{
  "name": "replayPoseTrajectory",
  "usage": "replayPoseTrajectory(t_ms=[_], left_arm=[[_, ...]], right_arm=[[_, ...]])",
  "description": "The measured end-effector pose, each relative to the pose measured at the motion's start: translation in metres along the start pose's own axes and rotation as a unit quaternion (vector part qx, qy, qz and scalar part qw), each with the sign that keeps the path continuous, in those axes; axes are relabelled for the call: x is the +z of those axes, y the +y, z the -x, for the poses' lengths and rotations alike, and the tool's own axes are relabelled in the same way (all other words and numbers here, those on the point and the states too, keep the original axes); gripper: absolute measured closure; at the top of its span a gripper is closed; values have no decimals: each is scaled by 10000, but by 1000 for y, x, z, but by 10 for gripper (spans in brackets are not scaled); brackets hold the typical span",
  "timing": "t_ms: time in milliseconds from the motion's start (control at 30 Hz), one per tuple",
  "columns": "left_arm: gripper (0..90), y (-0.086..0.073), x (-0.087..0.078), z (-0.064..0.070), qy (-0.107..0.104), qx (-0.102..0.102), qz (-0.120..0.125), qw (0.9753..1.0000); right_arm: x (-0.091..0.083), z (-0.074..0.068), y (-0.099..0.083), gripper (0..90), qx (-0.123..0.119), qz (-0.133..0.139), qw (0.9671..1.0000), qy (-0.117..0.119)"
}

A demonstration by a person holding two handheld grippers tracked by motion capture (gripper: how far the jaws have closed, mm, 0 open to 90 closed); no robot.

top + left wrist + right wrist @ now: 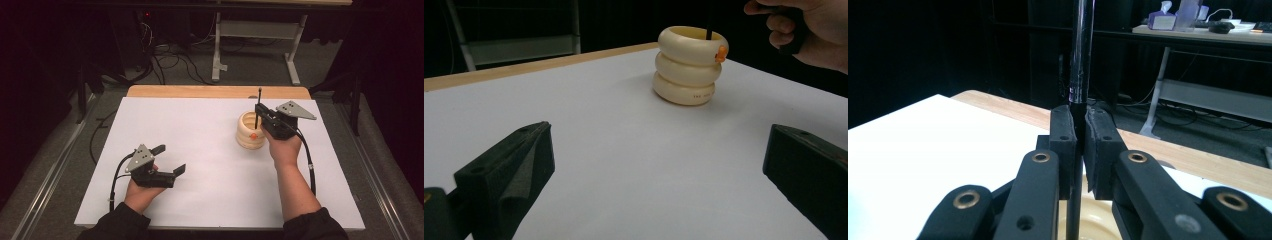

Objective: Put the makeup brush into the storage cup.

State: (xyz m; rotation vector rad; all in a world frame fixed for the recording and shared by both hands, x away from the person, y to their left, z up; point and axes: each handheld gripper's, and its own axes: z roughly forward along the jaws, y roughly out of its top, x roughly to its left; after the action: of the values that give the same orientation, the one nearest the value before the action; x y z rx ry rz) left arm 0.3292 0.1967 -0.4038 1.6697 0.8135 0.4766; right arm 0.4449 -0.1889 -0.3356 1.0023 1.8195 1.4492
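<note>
We find the right gripper [1077, 150] clenched on a thin black rod [1081, 60], its two pads pressed flat against the shaft, which stands upright between them. In the high view the rod [258, 107] runs down into the mouth of a cream ribbed holder [249, 131], a stack of three rounded rings with a small orange mark [253, 135] on its side. The holder stands on the white worktop [200, 150], right of centre and nearer the far edge than the near one, with the right hand [285, 150] just beside it. The left gripper [169, 160] rests near the near left corner, well apart from the holder, its jaws released and wide with nothing between them; its own camera looks across bare worktop to the holder [688, 65]. We judge the main risk to be sideways load: the holder is unrestrained, so any tilt of the rod against the rim could tip or slide it. We also note that the grip is narrow and high on the shaft, so the rod may pivot or slip between the pads.
</note>
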Motion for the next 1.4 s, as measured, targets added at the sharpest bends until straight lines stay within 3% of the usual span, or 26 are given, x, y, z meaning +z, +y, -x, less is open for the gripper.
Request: replayPoseTrajectory(t_ms=[800, 1400], left_arm=[[11, 0, 0, 1, -7, 17, -12, 10000], [11, 0, 1, 1, -4, 15, -8, 10000]], right_arm=[[-1, 5, -28, 857, 67, -230, 9997, 2], [-1, 5, -37, 853, 75, -388, 9992, -31]])
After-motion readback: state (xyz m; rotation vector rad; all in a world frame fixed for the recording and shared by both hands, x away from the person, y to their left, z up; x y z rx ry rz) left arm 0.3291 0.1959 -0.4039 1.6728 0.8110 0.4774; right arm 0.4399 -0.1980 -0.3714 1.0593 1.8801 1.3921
